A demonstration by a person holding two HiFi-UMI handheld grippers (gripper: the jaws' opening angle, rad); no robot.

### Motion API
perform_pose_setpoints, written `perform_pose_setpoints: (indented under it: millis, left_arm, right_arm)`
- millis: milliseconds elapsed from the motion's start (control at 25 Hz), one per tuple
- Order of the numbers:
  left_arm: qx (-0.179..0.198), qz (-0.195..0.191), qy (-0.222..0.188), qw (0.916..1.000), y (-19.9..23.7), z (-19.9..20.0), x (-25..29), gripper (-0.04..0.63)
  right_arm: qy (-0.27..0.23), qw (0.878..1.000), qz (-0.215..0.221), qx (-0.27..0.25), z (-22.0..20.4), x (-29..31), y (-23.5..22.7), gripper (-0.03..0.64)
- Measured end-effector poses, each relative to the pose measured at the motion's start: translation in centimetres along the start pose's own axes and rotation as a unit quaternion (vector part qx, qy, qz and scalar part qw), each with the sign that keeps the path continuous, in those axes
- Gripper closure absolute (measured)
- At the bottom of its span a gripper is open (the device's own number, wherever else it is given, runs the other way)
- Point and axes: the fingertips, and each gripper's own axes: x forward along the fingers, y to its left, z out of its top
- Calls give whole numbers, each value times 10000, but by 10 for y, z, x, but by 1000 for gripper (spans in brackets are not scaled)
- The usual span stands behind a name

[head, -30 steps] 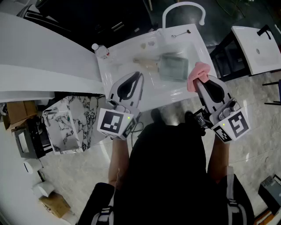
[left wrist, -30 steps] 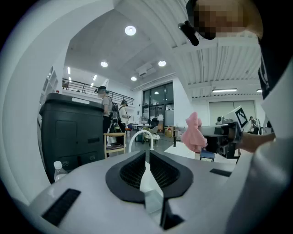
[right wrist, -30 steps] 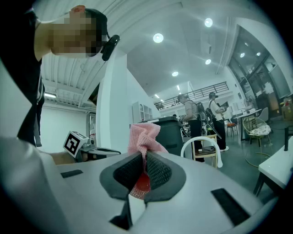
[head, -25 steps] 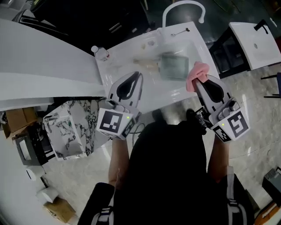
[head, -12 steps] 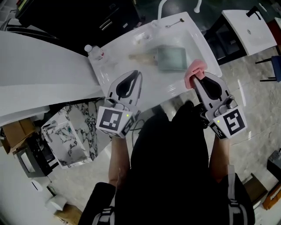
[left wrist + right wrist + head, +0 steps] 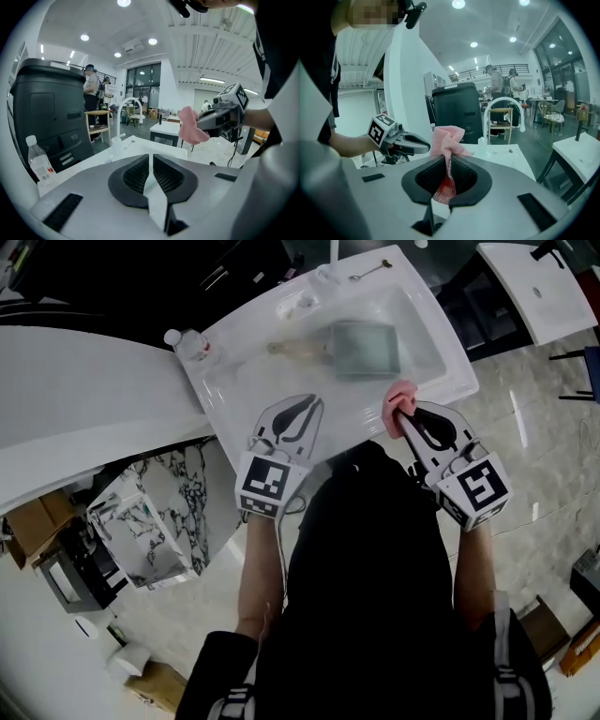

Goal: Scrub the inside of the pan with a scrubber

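A square grey pan point(image 6: 366, 349) with a wooden handle point(image 6: 292, 349) lies in the white sink point(image 6: 450, 362). My right gripper point(image 6: 403, 415) is shut on a pink mesh scrubber point(image 6: 401, 397) and hovers over the sink's front rim, right of the pan. In the right gripper view the scrubber point(image 6: 447, 139) is pinched between the dark pads and bunches above them. My left gripper point(image 6: 305, 403) is shut with nothing in it, over the front rim and nearer me than the handle. Its jaws point(image 6: 151, 161) meet in the left gripper view, where the scrubber point(image 6: 191, 125) shows to the right.
A clear water bottle point(image 6: 187, 343) stands at the sink's left corner. The faucet point(image 6: 333, 254) and a spoon point(image 6: 370, 271) are at the sink's far edge. A marble-patterned box point(image 6: 150, 521) stands on the floor at left, a white table point(image 6: 544, 287) at right. People stand far off point(image 6: 499, 86).
The head view has tipped, so the sink sits lower in frame and closer to both grippers. The left gripper has shifted a little right. The right gripper still holds the scrubber.
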Motion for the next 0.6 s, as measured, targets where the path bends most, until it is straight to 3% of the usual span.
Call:
perform_pose_setpoints:
  millis: [280, 440, 600]
  left_arm:
    - [-92, 94, 947, 9954, 25, -41, 32, 549]
    - [-135, 200, 1128, 9933, 43, -53, 64, 549]
    - [50, 336, 1465, 9886, 58, -72, 100, 549]
  right_arm:
    - [357, 9980, 444, 267, -17, 41, -21, 572]
    - [675, 9950, 652, 357, -35, 63, -45, 572]
    - [918, 9918, 785, 429, -54, 84, -66, 572]
